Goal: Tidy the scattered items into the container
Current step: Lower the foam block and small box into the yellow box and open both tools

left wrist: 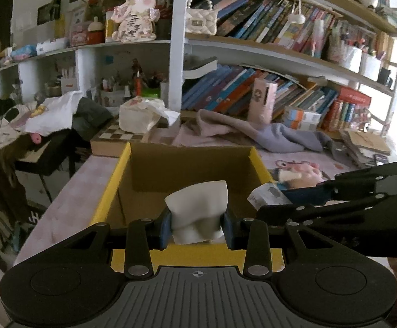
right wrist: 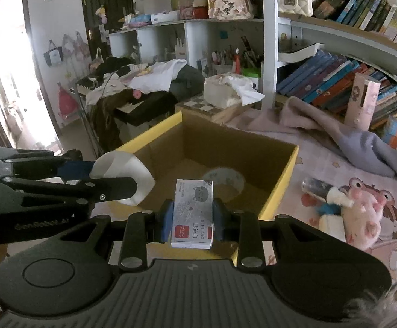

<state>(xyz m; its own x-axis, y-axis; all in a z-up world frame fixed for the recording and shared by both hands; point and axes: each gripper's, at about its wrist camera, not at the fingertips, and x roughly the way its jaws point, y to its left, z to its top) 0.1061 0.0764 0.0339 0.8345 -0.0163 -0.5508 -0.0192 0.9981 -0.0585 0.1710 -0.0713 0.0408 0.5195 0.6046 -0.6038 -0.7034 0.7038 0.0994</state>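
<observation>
Dim room, window glare — fisheye-warped edges

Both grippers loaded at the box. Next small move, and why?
Probably ease both forward a little, then open. The left gripper is shut on a white tape roll, the right gripper on a staple box. Both sit at the near rim of the cardboard box, and another tape roll already lies inside.
</observation>
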